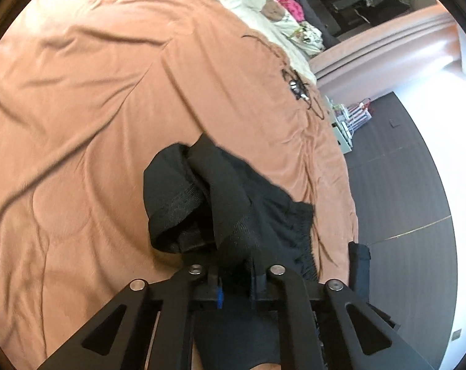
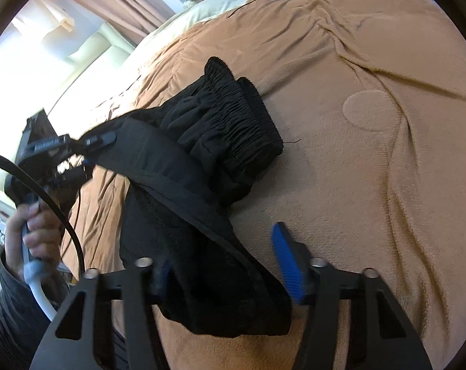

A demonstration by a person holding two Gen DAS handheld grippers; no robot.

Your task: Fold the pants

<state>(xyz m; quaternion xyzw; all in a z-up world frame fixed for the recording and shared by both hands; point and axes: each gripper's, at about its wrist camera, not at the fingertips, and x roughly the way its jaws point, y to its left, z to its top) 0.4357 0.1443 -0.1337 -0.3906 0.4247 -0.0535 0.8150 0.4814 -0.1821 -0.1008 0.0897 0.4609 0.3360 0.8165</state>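
Observation:
The black pants [image 1: 226,203] lie bunched on the tan blanket [image 1: 79,108], near its right edge. My left gripper [image 1: 236,277] is shut on a fold of the pants, with cloth running between the fingers. In the right wrist view the pants [image 2: 202,160] stretch from the elastic waistband [image 2: 242,114] down to my right gripper [image 2: 226,265]. Its blue-padded fingers [image 2: 287,262] stand wide apart with cloth lying between them. The left gripper [image 2: 97,141] shows there at the left, clamped on the pants' edge.
The tan blanket [image 2: 371,154] covers the bed. Cream bedding and soft toys [image 1: 276,12] lie at its head. A tangle of black cables [image 1: 297,86] lies on the blanket. Dark floor [image 1: 402,200] and a bag [image 1: 356,114] are beside the bed.

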